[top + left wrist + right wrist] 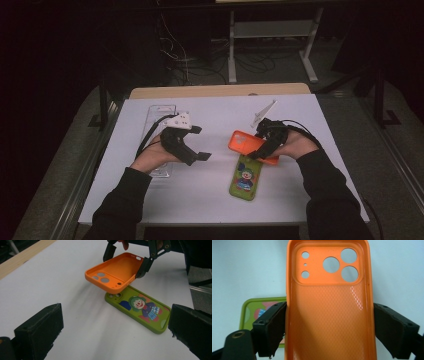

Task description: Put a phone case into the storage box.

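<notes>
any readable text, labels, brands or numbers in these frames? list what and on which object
None: no words, brands or numbers can be read in these views.
Orange phone case, held in the right tool: plain inside, camera cut-outs and a dotted texture, no print.
Green phone case on the white table: a clown picture, no lettering.
Left tool: white plate on top with dark dots, no legible marks.

Both grippers are chunky black plastic; the left gripper has a white three-cornered plate on top and thick blocky pads. The right gripper has visible screw holes and a black cable, and the person wears dark long sleeves.
</notes>
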A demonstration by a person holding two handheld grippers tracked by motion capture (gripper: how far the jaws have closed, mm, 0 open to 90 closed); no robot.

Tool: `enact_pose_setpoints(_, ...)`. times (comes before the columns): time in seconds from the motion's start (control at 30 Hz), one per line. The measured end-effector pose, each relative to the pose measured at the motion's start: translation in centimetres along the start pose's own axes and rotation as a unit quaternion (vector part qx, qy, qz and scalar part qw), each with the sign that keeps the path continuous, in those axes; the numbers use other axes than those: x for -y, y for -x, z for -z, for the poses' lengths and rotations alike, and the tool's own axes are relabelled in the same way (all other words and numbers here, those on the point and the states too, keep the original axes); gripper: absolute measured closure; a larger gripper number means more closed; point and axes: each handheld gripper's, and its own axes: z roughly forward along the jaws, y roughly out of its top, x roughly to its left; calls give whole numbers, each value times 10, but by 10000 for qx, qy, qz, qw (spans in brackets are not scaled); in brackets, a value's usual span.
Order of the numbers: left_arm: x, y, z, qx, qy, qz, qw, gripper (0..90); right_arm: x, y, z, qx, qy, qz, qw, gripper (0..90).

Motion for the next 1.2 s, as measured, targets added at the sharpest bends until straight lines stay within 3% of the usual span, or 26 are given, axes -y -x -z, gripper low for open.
enact_pose_setpoints(0.53, 0, 14, -11, 299, -304, -367, 9984, 0, -15, -30, -15, -346, -86, 713, 9968, 149)
enact_pose_setpoints(0.73, -2, 18, -10, 401, -279, -457, 9978, 0, -20, -39, -18, -454, -87, 902, 9948, 149)
enact_pose_setpoints(0.8, -3, 19, -11, 425, -367, -588, 9967, 0, -23, -42, -19, -512, -79, 950, 9941, 149)
enact_pose_setpoints(0.93, -2, 23, -14, 484, -397, -567, 9964, 0, -27, -49, -21, -614, -81, 1086, 9922, 149)
enact_pose_setpoints(1.07, -2, 25, -16, 577, -467, -709, 9947, 0, -33, -57, -23, -710, -90, 1234, 9898, 149)
enact_pose_setpoints(1.17, -1, 27, -20, 627, -562, -679, 9941, 0, -37, -64, -25, -739, -123, 1348, 9880, 149)
enact_pose_setpoints(1.2, -1, 27, -21, 631, -606, -773, 9932, 0, -38, -65, -26, -749, -121, 1377, 9876, 149)
